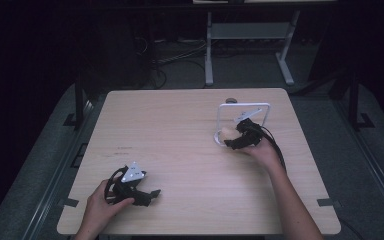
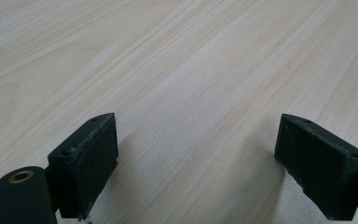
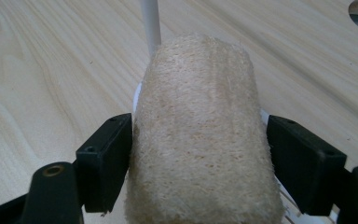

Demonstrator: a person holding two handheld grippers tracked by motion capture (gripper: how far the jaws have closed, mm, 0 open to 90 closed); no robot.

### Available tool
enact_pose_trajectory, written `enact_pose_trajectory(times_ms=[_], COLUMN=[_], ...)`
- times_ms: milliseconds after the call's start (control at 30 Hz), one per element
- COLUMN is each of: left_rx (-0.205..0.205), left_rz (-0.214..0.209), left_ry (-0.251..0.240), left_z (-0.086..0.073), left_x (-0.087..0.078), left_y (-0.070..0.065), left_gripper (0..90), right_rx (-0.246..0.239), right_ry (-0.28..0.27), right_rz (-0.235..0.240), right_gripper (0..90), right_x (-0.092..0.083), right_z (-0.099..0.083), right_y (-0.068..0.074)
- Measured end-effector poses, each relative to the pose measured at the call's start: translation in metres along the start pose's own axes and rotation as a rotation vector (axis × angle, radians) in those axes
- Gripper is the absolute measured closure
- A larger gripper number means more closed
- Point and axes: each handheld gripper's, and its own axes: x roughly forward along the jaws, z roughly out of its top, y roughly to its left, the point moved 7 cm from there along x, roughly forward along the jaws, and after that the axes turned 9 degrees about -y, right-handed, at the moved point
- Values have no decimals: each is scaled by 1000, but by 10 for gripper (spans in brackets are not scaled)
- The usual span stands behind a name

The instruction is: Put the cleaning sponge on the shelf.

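Pale wood worktop, dark room behind. One loofah, one white wire rack, two grippers. Left gripper near front edge, fingers wide, nothing between. Right gripper at rack: fingers flanking loofah, left touching, right just clear; high view gives rack outline.

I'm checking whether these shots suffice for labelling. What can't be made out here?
- Loofah: its near end is cut off by the right gripper view's bottom edge.
- White rack: its base is hidden behind the right tongs in the high view.
- Room behind the table: too dark.
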Motion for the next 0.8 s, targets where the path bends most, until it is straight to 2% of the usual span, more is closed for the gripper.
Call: enact_pose_trajectory(times_ms=[200,300,600,700,800], left_rx=[0,0,0,0,0], left_rz=[0,0,0,0,0], left_ry=[0,0,0,0,1], left_z=[0,0,0,0,0], left_x=[0,0,0,0,0], left_y=[0,0,0,0,0], left_gripper=[127,127,127,127,127], right_rx=[6,-6,15,20,29], right_ry=[-18,-35,-90,-99,-118], right_rz=[-9,-12,-17,-16,-5], right_gripper=[215,204,207,243,360], right_x=[-8,-14,-43,-52,-61], right_z=[5,9,18,17,13], right_y=[2,2,9,13,18])
